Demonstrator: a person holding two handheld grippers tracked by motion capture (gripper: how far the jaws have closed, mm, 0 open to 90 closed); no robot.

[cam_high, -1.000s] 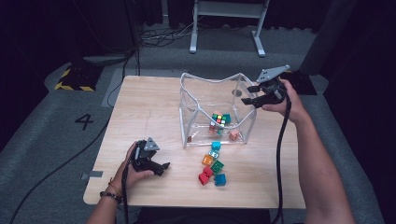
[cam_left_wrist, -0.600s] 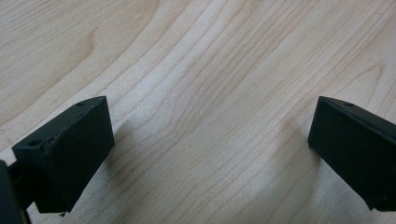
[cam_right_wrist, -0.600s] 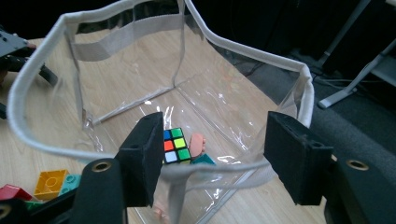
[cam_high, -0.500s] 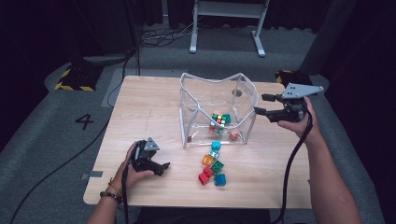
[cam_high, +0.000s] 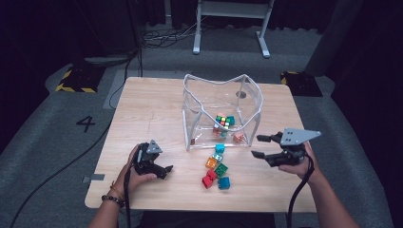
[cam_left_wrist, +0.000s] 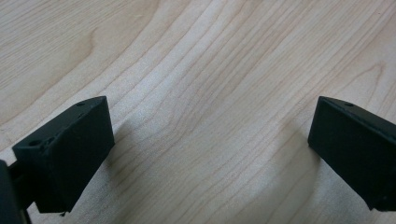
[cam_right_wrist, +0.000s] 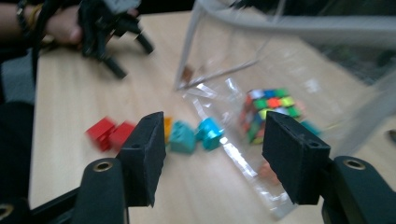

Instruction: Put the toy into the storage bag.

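Observation:
A clear bag point(cam_high: 204, 102) on a white frame stands at the middle of the wooden table point(cam_high: 152, 109). Inside it lie a Rubik's cube point(cam_high: 222, 122) and a small orange block point(cam_high: 238, 137). In front of it lie several loose blocks: cyan point(cam_high: 219, 148), orange point(cam_high: 211, 163), green point(cam_high: 220, 169), red point(cam_high: 208, 179), blue point(cam_high: 224, 183). My right gripper point(cam_high: 256, 146) is held low, to the right of the blocks and pointing left, open and empty. Its own view frames the teal block point(cam_right_wrist: 182, 136) and the cube point(cam_right_wrist: 268, 112) between the jaws point(cam_right_wrist: 212, 140). My left gripper point(cam_high: 165, 172) rests open on the table at front left, over bare wood point(cam_left_wrist: 210, 140).
The table's front edge runs close behind both hands. A small round hole point(cam_high: 241, 94) sits in the tabletop behind the bag. Cables trail from each gripper off the front. A white stand point(cam_high: 230, 19) is on the grey floor beyond the table.
My right gripper has come away from the bag's upper right rim, moving right, toward the front and down to just above the table. The left gripper has stayed still.

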